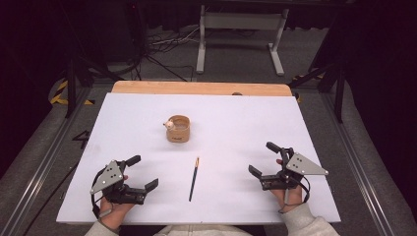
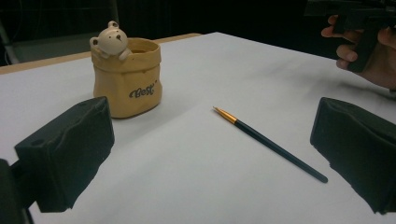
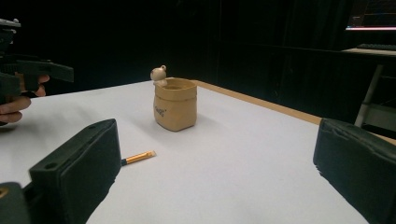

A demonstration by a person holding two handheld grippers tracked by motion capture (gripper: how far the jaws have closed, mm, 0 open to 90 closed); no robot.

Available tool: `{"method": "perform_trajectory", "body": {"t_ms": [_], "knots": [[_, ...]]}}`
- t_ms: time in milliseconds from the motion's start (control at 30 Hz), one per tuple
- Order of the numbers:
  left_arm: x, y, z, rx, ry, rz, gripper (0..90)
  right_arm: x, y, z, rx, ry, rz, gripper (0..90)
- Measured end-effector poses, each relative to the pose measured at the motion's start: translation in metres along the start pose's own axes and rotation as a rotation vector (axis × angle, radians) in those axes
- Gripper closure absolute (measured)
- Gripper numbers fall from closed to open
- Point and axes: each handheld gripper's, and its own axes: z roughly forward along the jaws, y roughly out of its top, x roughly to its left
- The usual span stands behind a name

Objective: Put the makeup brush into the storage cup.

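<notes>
A tan sack-shaped cup (image 1: 178,129) with a small bear figure on its rim stands upright near the middle of the white table; it also appears as the cup (image 2: 127,79) and the cup (image 3: 175,103) in the gripper views. A dark pencil with a gold tip (image 1: 193,178) lies flat in front of it, seen also as the pencil (image 2: 270,143) and its gold end (image 3: 138,157). My left gripper (image 1: 143,172) rests open at the near left, nothing between its jaws. My right gripper (image 1: 262,158) rests open at the near right, likewise empty.
The white table top (image 1: 246,123) has a wooden strip along its far edge (image 1: 201,88). Beyond it stand a white metal frame (image 1: 241,34) and cables on the dark floor. Metal rails run along both sides of the table.
</notes>
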Motion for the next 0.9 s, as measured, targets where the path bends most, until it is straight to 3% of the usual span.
{"method": "perform_trajectory", "body": {"t_ms": [900], "knots": [[0.0030,0.0022,-0.0049,-0.008,0.025,-0.005,0.5,0.0006,0.0007,-0.0004,-0.011,-0.004,0.000,0.5]]}}
